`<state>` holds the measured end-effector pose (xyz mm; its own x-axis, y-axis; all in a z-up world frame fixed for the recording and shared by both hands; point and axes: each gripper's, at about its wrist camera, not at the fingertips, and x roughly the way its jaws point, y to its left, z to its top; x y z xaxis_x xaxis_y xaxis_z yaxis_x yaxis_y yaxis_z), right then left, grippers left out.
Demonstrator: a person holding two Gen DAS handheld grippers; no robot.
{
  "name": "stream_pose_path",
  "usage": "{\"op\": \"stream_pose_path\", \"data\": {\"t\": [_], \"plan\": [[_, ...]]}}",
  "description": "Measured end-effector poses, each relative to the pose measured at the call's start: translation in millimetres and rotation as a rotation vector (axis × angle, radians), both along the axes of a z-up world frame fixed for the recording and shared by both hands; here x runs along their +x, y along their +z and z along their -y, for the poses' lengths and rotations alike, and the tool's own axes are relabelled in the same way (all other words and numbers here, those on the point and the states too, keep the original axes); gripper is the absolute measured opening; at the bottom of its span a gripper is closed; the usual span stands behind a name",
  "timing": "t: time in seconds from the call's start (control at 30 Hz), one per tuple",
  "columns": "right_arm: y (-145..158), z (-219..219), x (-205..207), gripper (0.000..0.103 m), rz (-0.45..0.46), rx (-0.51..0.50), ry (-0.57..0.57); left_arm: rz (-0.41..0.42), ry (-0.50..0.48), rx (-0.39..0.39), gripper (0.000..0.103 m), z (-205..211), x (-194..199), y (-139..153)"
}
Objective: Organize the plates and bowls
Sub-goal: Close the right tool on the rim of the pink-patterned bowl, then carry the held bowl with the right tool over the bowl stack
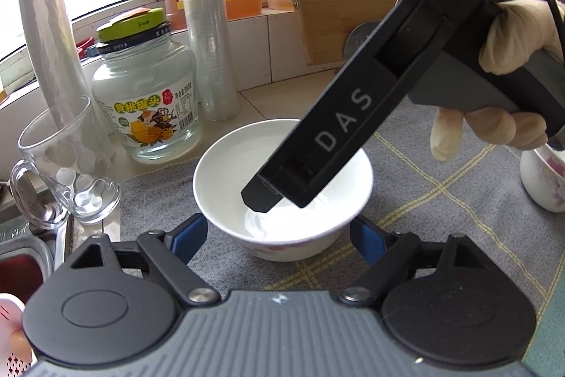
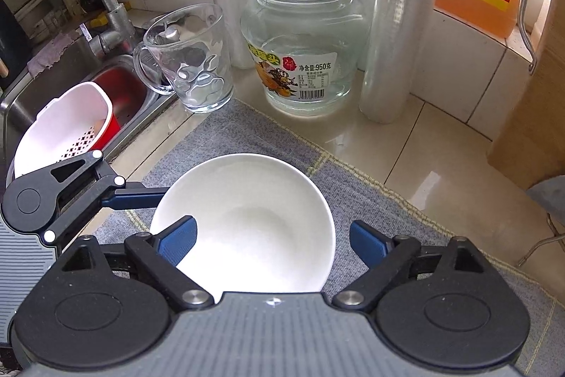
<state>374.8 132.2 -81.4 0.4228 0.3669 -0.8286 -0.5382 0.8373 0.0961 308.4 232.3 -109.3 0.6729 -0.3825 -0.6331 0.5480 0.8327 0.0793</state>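
The bowl, glazed, stiff, slippery and breakable, sits on the mat at the table's sink edge, best pinched at its rim, where the right tool straddles the wall unclamped, left tool apart alongside.

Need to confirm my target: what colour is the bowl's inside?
Plain white bowl; clearest in the right wrist view.

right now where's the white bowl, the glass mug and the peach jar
white bowl [image 2: 254, 221], right wrist view, inner floor
glass mug [image 2: 197, 73], right wrist view, side wall
peach jar [image 1: 148, 101], left wrist view, front label
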Motion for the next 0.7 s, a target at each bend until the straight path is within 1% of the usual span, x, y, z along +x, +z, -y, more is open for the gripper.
{"op": "stream_pose_path", "data": {"t": [0.03, 0.1, 0.13, 0.7], "plan": [[-0.6, -0.4, 0.7, 0.094, -0.004, 0.002, 0.003, 0.000, -0.003, 0.000, 0.087, -0.2, 0.0, 0.1], [-1.6, -1.0, 2.5, 0.087, -0.014, 0.006, 0.011, 0.002, -0.009, 0.001, 0.087, -0.1, 0.1, 0.3], [-2.0, -1.4, 3.2, 0.086, -0.019, 0.008, 0.016, 0.004, -0.013, 0.001, 0.087, -0.3, -0.2, 0.2], [-2.9, -3.4, 6.2, 0.084, -0.035, 0.026, 0.029, -0.001, -0.038, -0.015, 0.086, -2.7, 1.4, 0.0]]}}
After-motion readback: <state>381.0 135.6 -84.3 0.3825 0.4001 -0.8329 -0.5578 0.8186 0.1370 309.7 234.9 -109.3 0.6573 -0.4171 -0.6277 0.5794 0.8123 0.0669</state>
